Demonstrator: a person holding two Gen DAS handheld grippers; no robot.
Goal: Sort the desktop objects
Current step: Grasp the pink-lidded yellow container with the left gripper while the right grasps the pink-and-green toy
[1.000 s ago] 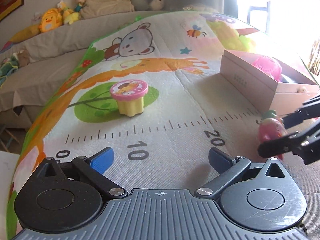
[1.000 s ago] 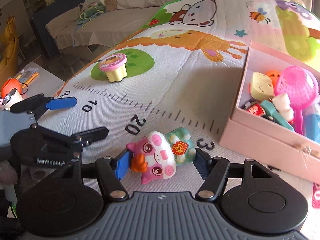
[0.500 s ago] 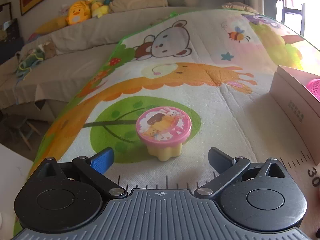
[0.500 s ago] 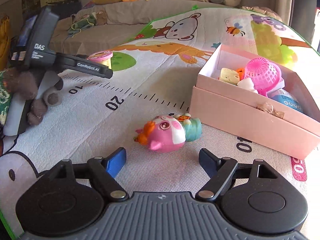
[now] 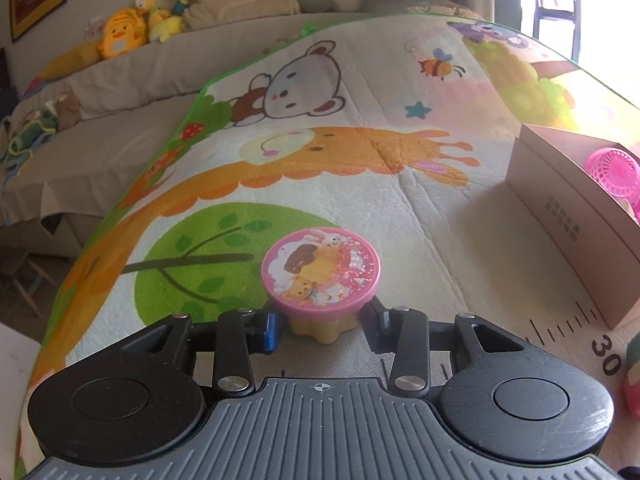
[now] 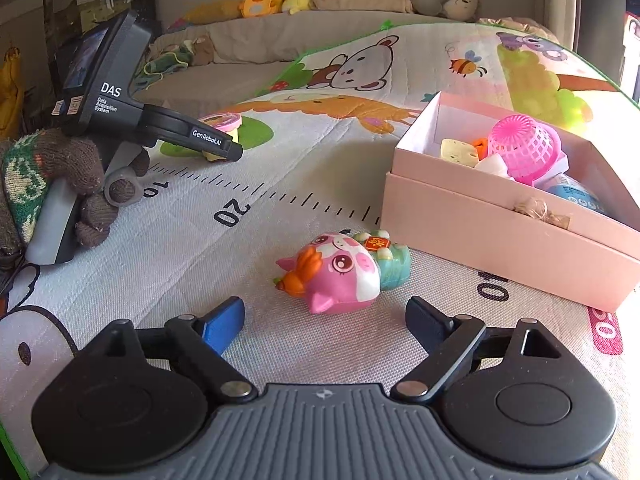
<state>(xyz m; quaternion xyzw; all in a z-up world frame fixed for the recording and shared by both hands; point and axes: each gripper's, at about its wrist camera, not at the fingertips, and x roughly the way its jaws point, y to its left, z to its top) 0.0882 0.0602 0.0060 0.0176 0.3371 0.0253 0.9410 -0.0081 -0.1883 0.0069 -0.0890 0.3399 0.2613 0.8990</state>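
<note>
A yellow toy cup with a pink picture lid stands on the play mat. My left gripper is shut on its yellow base, one finger on each side. It also shows in the right wrist view, with the left gripper around it. A pink pig toy lies on its side on the mat, just ahead of my right gripper, which is open and empty. A pink box at the right holds several toys, among them a pink mesh ball.
The box's side wall stands to the right of the left gripper. A gloved hand holds the left gripper at the mat's left edge. A sofa with plush toys runs behind the mat. The pig toy shows at the right edge.
My left gripper moved forward to the toy cup and closed on its base. My right gripper stayed open and backed slightly away from the pig toy, which lies released on the mat.
</note>
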